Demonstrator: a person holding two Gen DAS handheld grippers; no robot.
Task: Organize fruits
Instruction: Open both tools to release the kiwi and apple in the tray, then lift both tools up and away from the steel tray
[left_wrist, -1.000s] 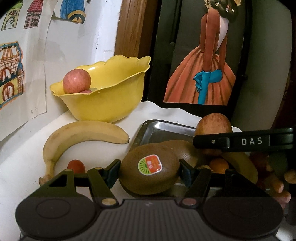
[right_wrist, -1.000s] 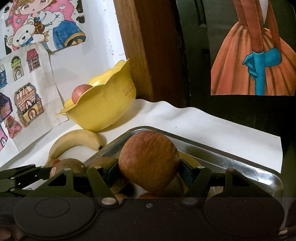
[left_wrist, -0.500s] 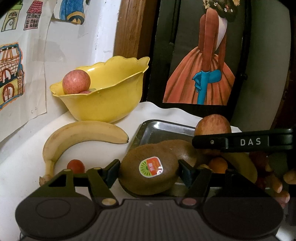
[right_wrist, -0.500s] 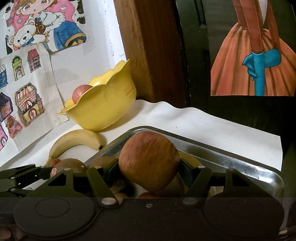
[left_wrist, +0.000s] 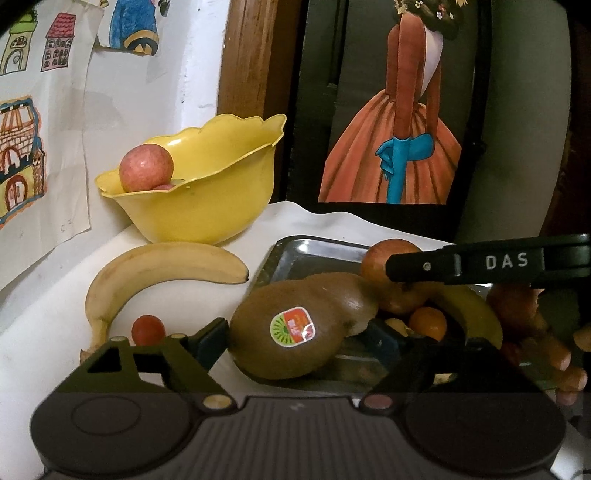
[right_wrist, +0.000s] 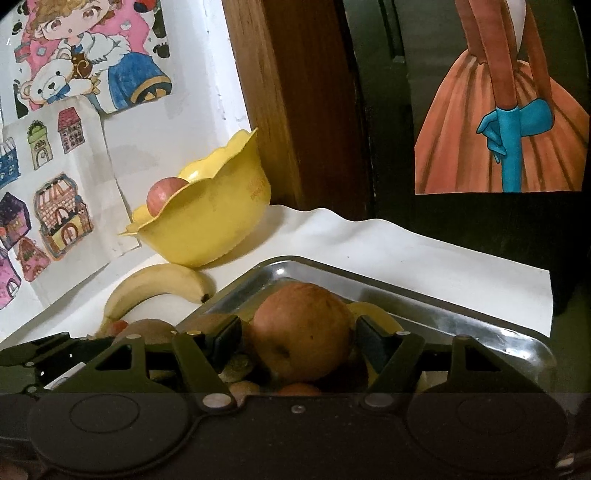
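Metal tray (right_wrist: 424, 295): your supply point, on the white cloth, heaped with mixed fruit so either tool reaches in from the near side.

Yellow bowl (left_wrist: 207, 199): likely destination, well behind the tray against the wall; one pink apple (left_wrist: 146, 168) sits at its rim.

Banana (left_wrist: 155, 266): loose on the cloth between bowl and tray, a small red fruit (left_wrist: 148, 329) just beside its stem end.

Brown apple (right_wrist: 301, 338): in the tray; your right gripper (right_wrist: 295, 343) has its jaws spread either side, close but apparently not gripping. Skin russet, dull, slightly blemished.

Kiwi (left_wrist: 290, 332): at the tray's near edge; your left gripper (left_wrist: 299, 341) flanks it, fingers parted. Fuzzy brown, oval, a sticker facing you.
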